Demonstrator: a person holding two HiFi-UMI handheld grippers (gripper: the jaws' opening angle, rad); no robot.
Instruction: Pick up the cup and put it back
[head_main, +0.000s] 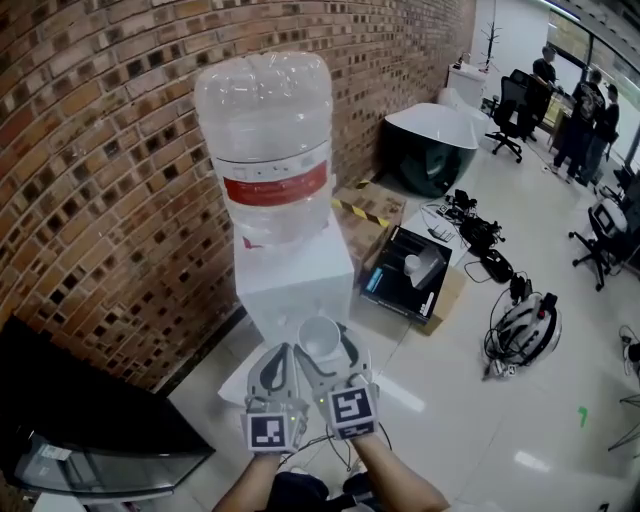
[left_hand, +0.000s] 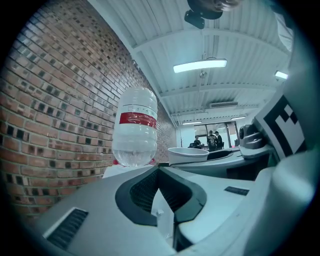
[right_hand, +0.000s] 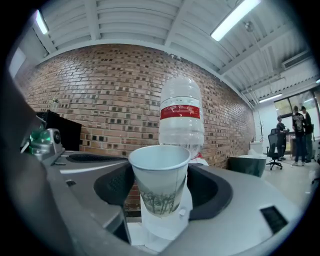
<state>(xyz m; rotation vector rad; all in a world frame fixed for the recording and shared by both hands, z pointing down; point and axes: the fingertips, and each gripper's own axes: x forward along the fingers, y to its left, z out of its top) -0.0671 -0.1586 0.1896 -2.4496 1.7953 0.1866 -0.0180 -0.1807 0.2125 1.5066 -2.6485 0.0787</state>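
Nearest, at the bottom of the head view, the right tongs (head_main: 325, 350) are clenched on a white paper cup (right_hand: 160, 187), with a pad pressing on each side of it. The cup is upright with its mouth up, a hold that would keep any liquid from spilling, though it looks empty from above. It hangs in the air, resting on nothing, just in front of a white water dispenser (head_main: 295, 285), likely the spot it belongs to. The left tongs (head_main: 280, 362) sit close beside the right pair, closed on nothing and apparently only keeping out of the way. Above the dispenser stands a large clear bottle (head_main: 265, 140) with a red label, against a brick wall (head_main: 90, 180). A pale glossy floor (head_main: 500, 420) spreads out to the right
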